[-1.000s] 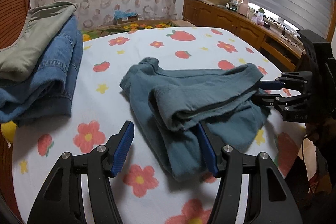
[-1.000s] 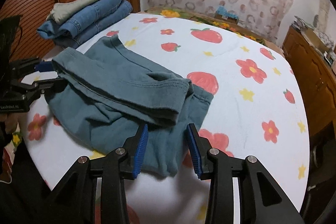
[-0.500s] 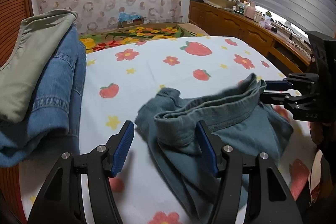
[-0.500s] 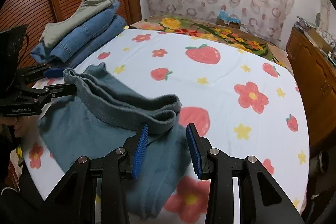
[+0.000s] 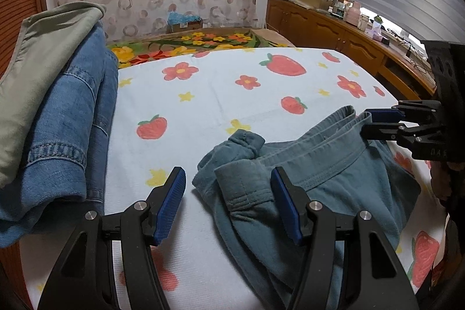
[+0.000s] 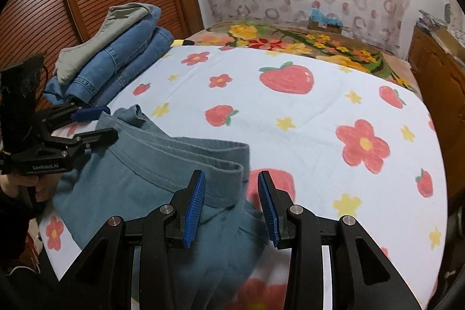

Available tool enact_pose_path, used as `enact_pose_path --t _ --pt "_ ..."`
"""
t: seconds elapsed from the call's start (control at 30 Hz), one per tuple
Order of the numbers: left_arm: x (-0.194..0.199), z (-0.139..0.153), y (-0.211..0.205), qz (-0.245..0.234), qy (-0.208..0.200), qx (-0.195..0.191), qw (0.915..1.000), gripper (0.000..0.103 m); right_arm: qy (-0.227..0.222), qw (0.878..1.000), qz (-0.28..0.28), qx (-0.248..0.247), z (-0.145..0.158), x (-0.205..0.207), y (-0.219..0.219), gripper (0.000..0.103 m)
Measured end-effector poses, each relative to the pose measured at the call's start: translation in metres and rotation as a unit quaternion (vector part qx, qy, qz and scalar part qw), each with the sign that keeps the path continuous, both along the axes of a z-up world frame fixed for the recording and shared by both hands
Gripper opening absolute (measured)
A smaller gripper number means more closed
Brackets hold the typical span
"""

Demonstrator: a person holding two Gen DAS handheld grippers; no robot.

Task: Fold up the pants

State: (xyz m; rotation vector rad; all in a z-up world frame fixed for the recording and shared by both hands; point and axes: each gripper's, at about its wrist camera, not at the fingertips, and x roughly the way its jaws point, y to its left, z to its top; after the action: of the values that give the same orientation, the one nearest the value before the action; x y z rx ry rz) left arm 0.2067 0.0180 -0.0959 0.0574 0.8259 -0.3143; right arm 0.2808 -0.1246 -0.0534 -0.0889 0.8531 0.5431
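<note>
Teal pants (image 5: 334, 164) (image 6: 139, 173) lie folded on the strawberry-print sheet (image 5: 218, 95), with their top edge raised in a ridge. My left gripper (image 5: 228, 204) stands open around one corner of that ridge. Cloth touches its right pad, and its left pad is clear of the cloth. My right gripper (image 6: 231, 204) is open around the other corner, with sheet showing beside the cloth. In the right wrist view the left gripper (image 6: 96, 124) sits at the ridge's far end. The right gripper (image 5: 375, 124) meets the band edge in the left wrist view.
A stack of folded jeans (image 5: 66, 118) (image 6: 122, 60) topped by a green garment (image 5: 37, 54) lies at the bed's left side. A floral blanket (image 5: 197, 41) covers the far end. Wooden cabinets (image 5: 334, 31) run along the right. A hand (image 6: 40, 188) holds the left gripper.
The pants' top layer has drawn up from a flat flap into a raised ridge between the grippers. Both grippers have shifted across the bed, and the jeans stack looks nearer.
</note>
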Motion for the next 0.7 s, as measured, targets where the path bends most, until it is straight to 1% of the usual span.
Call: enact_pose_path --t 0.03,0.07,0.13,0.2,0.3,0.37,0.53,0.67,0.7 --pt "0.0 0.0 0.0 0.0 0.0 -0.001 1.0 0.062 0.0 1.0 0.005 0.004 0.0 0.0 0.0 0.014" --pt "0.0 -0.001 0.001 -0.001 0.001 -0.002 1.0 0.062 -0.003 1.0 0.009 0.009 0.0 0.001 0.001 0.007" --pt "0.0 -0.001 0.001 -0.001 0.0 -0.003 1.0 0.062 -0.019 1.0 0.002 0.018 0.004 0.0 -0.001 0.007" --pt "-0.001 0.0 0.002 0.0 -0.002 -0.004 1.0 0.062 -0.016 1.0 -0.003 0.022 0.004 0.001 -0.002 0.007" --pt "-0.004 0.003 0.002 -0.001 -0.007 -0.004 1.0 0.062 -0.011 1.0 -0.008 0.012 0.002 0.001 -0.001 0.007" --pt "-0.008 0.005 0.003 0.0 -0.009 -0.006 0.9999 0.062 -0.007 1.0 -0.008 0.014 0.003 -0.001 -0.002 0.012" --pt "-0.024 0.011 0.006 0.0 -0.014 -0.014 0.9998 0.062 -0.01 1.0 -0.019 0.011 0.012 -0.015 -0.011 0.015" --pt "-0.042 0.014 0.011 -0.002 -0.016 -0.025 0.9996 0.062 -0.002 1.0 -0.029 0.01 0.013 -0.036 -0.02 0.024" --pt "-0.05 0.014 0.013 -0.004 -0.017 -0.029 0.9994 0.062 0.0 1.0 -0.03 0.008 0.012 -0.043 -0.022 0.025"
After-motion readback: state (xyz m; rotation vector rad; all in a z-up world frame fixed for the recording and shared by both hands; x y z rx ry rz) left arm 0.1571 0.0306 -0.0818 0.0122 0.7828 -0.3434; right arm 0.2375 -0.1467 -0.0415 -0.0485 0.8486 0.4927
